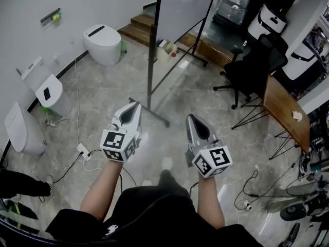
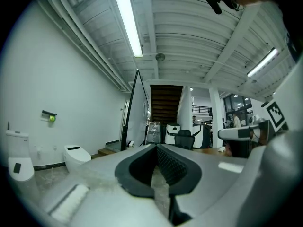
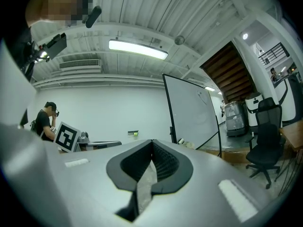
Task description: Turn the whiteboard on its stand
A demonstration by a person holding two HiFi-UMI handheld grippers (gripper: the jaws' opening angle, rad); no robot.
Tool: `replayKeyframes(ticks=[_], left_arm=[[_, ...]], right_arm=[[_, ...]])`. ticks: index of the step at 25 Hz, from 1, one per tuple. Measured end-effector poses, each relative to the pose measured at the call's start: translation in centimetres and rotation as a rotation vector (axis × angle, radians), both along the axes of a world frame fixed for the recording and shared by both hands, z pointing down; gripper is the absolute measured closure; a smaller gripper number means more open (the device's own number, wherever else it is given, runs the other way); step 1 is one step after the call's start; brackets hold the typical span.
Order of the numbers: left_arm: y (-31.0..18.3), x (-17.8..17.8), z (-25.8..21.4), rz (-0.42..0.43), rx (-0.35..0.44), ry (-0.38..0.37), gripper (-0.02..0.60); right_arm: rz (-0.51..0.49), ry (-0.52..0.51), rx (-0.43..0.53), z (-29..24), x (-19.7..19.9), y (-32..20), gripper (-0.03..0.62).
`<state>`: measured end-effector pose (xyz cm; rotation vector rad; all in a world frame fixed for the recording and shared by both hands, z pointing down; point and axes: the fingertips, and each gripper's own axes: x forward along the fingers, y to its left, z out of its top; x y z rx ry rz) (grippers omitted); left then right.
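floor (image 1: 103, 89): glossy, marbled (reflects light) | whiteboard (image 1: 182, 6): smooth | stand (image 1: 150, 60): dark metal | table (image 1: 282, 109): wood

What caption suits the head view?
Both shut, the left gripper and right gripper face the whiteboard on its stand.

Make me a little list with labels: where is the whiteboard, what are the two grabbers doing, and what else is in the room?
Whiteboard: upright on its black stand, ahead of both grippers, nothing touching it
Left gripper: shut, holding nothing
Right gripper: shut, holding nothing
Left of the board: white toilet by the wall
Right of the board: black office chair and wooden table
Floor: shiny grey
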<state>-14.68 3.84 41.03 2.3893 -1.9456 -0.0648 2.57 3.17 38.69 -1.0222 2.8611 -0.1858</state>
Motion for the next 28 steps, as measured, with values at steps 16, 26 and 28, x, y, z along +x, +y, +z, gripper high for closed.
replayKeyframes(ticks=[16,26,28], left_arm=[[-14.1,2.0,-1.1,-0.038,0.009,-0.026,0.578],[-20.6,3.4,-1.6,-0.079,0.026,-0.026,0.578],[-21.7,3.4,-1.4,-0.087,0.023,-0.029,0.578]], right_arm=[[-0.102,-0.013,0.013,-0.8,0.1,-14.5,0.585],[-0.179,-0.018,0.014,-0.6,0.8,-21.7,0.585],[-0.192,-0.021,0.013,-0.7,0.7,-22.9,0.585]])
